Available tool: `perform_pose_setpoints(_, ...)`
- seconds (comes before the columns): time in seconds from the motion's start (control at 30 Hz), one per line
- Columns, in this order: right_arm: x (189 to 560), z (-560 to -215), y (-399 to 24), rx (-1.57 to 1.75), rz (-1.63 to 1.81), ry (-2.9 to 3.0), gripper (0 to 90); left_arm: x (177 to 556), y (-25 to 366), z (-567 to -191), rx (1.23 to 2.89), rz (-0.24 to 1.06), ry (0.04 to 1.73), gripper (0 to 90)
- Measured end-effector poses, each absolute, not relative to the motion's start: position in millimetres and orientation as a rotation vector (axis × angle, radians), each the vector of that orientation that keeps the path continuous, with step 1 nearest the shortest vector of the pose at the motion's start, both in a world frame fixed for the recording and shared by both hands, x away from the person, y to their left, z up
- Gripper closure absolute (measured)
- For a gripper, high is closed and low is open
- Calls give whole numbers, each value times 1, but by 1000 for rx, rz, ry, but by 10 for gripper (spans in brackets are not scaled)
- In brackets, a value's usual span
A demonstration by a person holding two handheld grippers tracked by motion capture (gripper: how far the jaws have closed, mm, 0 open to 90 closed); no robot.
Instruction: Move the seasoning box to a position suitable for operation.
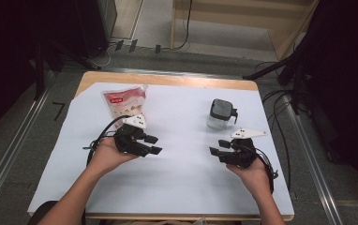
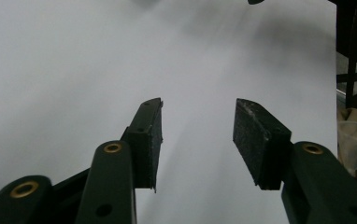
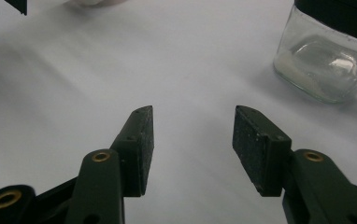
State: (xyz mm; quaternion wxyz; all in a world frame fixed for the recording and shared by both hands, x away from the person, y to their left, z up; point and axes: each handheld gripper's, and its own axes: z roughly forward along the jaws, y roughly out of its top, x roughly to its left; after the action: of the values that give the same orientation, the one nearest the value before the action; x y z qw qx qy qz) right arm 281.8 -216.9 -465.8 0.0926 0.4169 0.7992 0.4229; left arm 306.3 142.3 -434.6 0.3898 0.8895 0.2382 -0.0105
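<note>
A red and white snack bag point(image 1: 123, 104) lies on the white sheet at the back left. A clear glass jar point(image 1: 220, 114) with a black lid stands at the back right; its glass base point(image 3: 324, 70) is at the upper right of the right gripper view. My left gripper point(image 1: 152, 144) hovers in front of the bag, pointing toward the middle, jaws open and empty point(image 2: 197, 128). My right gripper point(image 1: 218, 147) sits in front of the jar, pointing left, jaws open with nothing between them point(image 3: 193, 126).
The white sheet point(image 1: 182, 178) covers most of the wooden table point(image 1: 167, 79). Cables point(image 1: 280, 122) run along the floor right of the table, with dark stands and curtains on both sides. A black stand leg point(image 1: 266, 70) reaches near the back right corner.
</note>
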Motion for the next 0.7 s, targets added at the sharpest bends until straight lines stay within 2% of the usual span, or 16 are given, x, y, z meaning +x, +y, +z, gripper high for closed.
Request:
perform_pose_setpoints(0.13, 282, -470, -213, 1209, 1235, 2389, 489, 305, 142, -435, 2268, -8, 581, 488)
perform_pose_setpoints(0.53, 282, -469, -211, 1196, 1220, 2399, 471, 304, 143, -436, 2259, -22, 588, 482)
perform_pose_setpoints(0.7, 283, -468, -214, 1216, 1231, 2374, 437, 304, 146, -436, 2251, -10, 588, 462)
